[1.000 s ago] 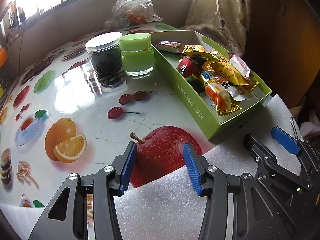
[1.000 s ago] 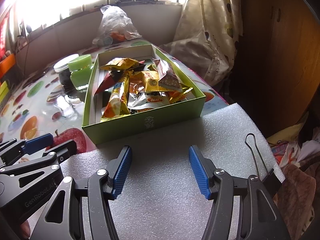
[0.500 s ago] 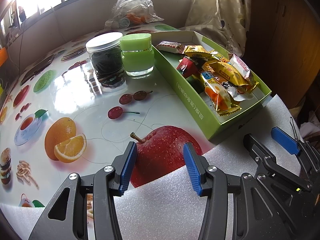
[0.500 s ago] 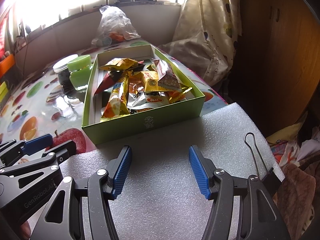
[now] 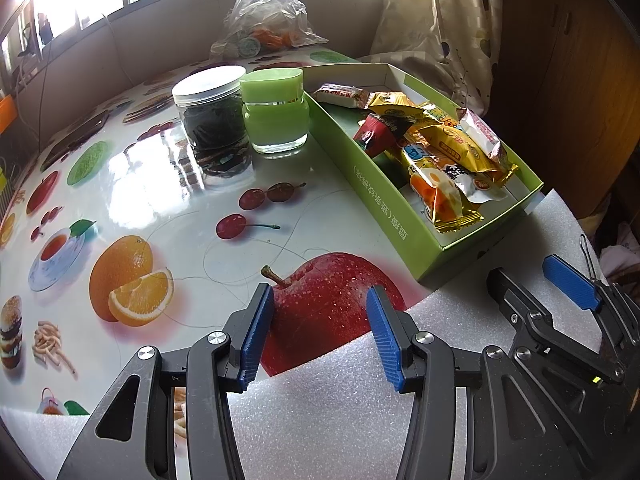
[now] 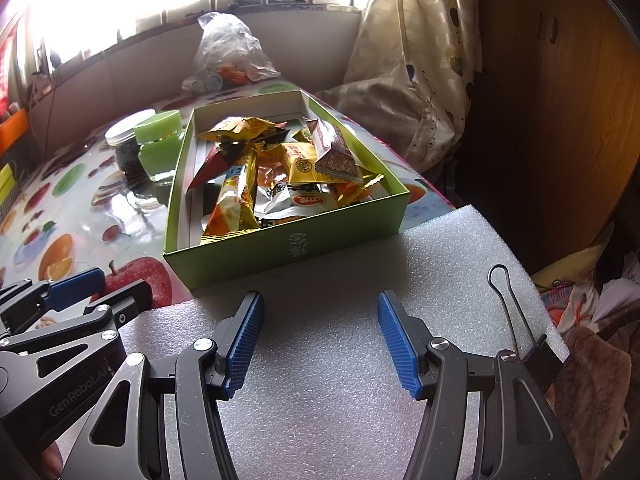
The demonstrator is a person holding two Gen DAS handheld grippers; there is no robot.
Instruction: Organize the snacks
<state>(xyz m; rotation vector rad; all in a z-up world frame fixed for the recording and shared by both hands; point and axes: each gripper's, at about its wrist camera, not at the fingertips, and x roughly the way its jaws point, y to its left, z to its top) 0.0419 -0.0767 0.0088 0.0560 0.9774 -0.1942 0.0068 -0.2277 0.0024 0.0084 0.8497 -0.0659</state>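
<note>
A green cardboard box (image 6: 288, 240) (image 5: 384, 208) lies on the fruit-print table, filled with several wrapped snacks (image 6: 280, 168) (image 5: 440, 152) in yellow, orange, red and silver packets. My left gripper (image 5: 320, 332) hovers open over a printed red apple and the edge of a white foam sheet, left of the box's near corner, nothing between its blue pads. My right gripper (image 6: 320, 340) stands open above the foam sheet (image 6: 340, 360), just short of the box's near wall, also empty. Each gripper shows at the side of the other's view.
A clear jar with a white lid (image 5: 212, 116) and a green jar (image 5: 276, 114) stand left of the box. A crumpled plastic bag (image 5: 264, 16) sits at the back by the window. A curtain (image 6: 416, 60) and wooden cabinet are on the right. A binder clip (image 6: 516, 312) grips the foam's right edge.
</note>
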